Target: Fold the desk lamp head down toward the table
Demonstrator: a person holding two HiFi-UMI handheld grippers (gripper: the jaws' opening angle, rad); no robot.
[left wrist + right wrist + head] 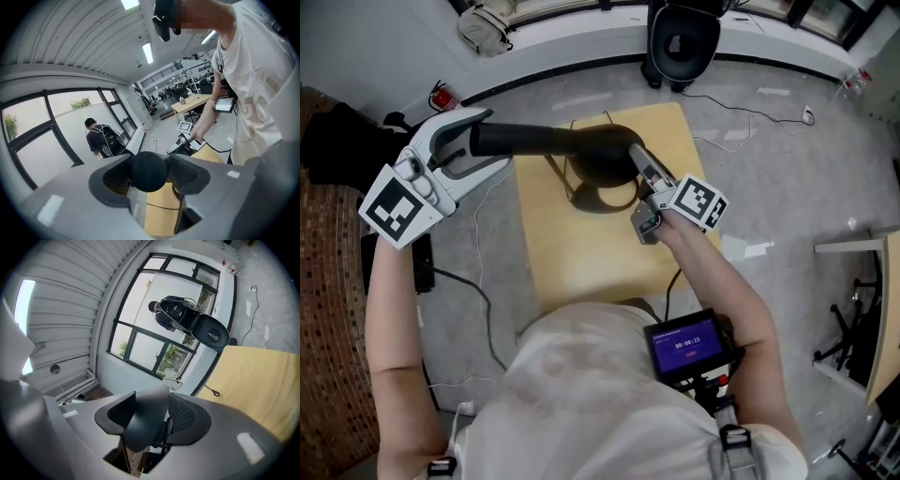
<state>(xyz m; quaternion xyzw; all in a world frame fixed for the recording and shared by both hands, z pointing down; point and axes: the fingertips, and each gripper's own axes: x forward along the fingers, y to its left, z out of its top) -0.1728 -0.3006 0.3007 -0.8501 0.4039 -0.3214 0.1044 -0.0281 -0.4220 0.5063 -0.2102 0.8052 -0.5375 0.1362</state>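
Left gripper (487,139) clamps lamp stem (530,141), right gripper (636,159) pinches lamp head (602,155); stem horizontal, head toward frame centre; left gripper view shows stem end-on.

Matte black all over, the desk lamp (572,145) stands above the pale wooden counter (581,267). Its dome-shaped head (602,157) hangs over the counter's far half, open side down. A dark ring lies on the wood right beneath, and I can't tell whether it's base or shadow. The thick round arm (525,141) runs roughly level out to the left. Its rounded end sits clamped in my left gripper (149,173), and my right gripper (147,420) pinches the head's rim.
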